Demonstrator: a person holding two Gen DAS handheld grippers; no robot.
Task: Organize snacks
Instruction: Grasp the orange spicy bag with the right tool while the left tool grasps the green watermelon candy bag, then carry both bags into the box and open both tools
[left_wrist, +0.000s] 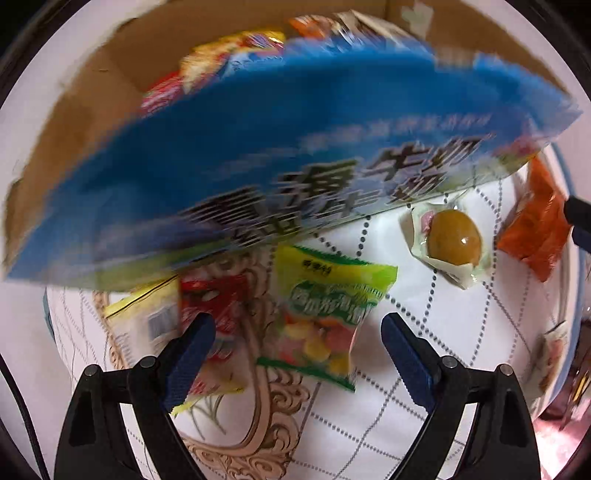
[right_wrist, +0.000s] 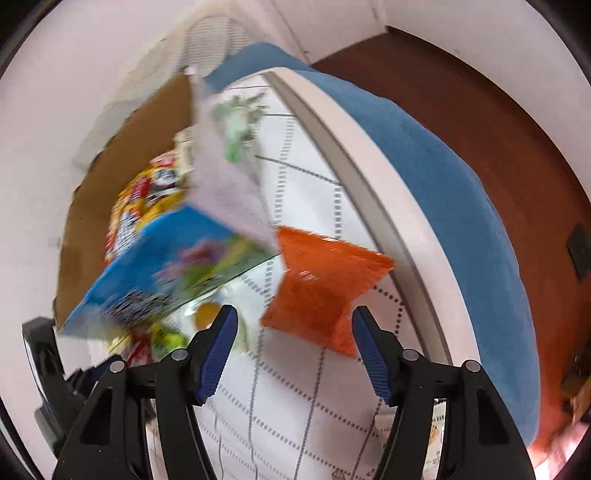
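1. Left gripper (left_wrist: 297, 334): the jaws stand wide apart and hold nothing. The green candy packet (left_wrist: 325, 321) lies flat on the tabletop (left_wrist: 461, 332) between them, nearer the right-hand jaw and touching neither.
2. Right gripper (right_wrist: 293, 326): the jaws are parted and grip nothing. The orange packet (right_wrist: 321, 288) lies just ahead of the gap, its lower corner by the right-hand jaw; the pads look clear of it.
3. Handling, as judged: both packets look light, soft and crinkly, with slick film that may slide. Pinch across the filled middle or a sealed edge.
4. Wrapped egg (left_wrist: 452, 240): beyond the left gripper's right-hand jaw; probably squashable, so grip gently.
5. Cardboard box (left_wrist: 74, 122): behind the tilted blue box (left_wrist: 295, 147), beyond the left jaws, already holding snacks.
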